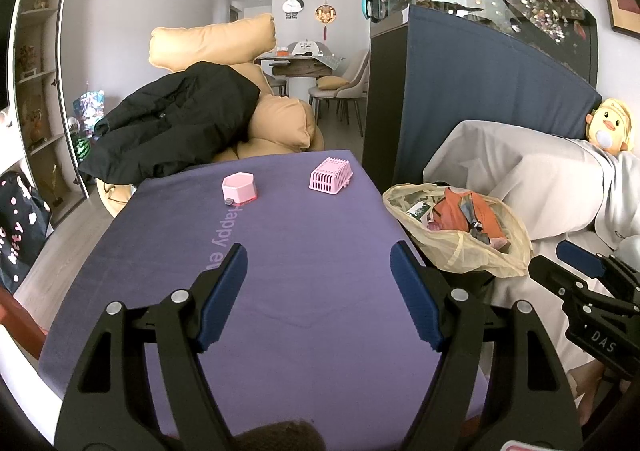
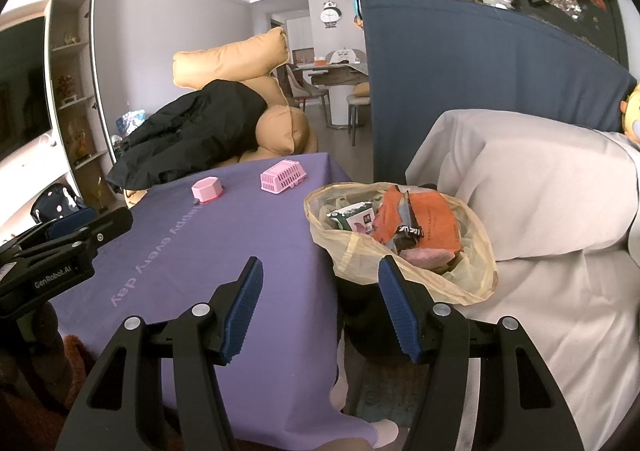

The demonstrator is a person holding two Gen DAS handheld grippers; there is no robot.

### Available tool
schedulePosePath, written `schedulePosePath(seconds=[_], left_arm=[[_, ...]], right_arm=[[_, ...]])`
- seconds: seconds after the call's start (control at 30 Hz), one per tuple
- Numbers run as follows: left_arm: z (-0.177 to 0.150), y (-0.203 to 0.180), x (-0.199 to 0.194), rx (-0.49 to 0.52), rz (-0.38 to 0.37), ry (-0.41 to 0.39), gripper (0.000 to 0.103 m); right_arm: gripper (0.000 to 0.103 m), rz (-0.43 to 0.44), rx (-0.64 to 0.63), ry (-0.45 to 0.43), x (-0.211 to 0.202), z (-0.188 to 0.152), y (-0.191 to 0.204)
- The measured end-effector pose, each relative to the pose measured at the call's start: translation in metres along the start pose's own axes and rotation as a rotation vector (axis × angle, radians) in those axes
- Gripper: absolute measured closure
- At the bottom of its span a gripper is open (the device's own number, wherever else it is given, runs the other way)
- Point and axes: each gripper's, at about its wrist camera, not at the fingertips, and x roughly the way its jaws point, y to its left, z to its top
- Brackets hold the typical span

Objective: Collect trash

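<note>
The left gripper [image 1: 318, 291] is sitting closest to the lens, jaws spread wide with nothing between them, hovering over the purple tablecloth [image 1: 280, 271]. The right gripper [image 2: 320, 305] is doing the same thing over the table's right edge, also wide open and holding nothing.

Going big to small: the white-covered sofa [image 2: 540, 211] is taking up the right side, with the navy cloth-draped fish tank stand [image 2: 460, 91] behind it. A tan armchair [image 1: 240, 51] is sitting past the far end of the table with a black jacket [image 1: 172, 123] lying across it. The yellowish trash bag [image 2: 400, 243] is sitting open just beside the table's right edge, against the sofa, and it's holding an orange wrapper [image 2: 424, 223] plus some other packets (can't really tell what they all are). On the far part of the cloth, a pink slatted basket [image 1: 331, 174] is lying tipped over, and a small pink hexagonal box [image 1: 239, 189] is resting to its left, the two clearly apart
</note>
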Motion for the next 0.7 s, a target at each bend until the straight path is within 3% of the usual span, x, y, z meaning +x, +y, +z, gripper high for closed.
schedulePosePath(seconds=[0.7], left_arm=[[0.0012,0.0035,0.0062,0.012,-0.045,0.017,0.033]], right_arm=[[0.046,-0.031,-0.02,0.007,0.0016,0.0001,-0.0087]])
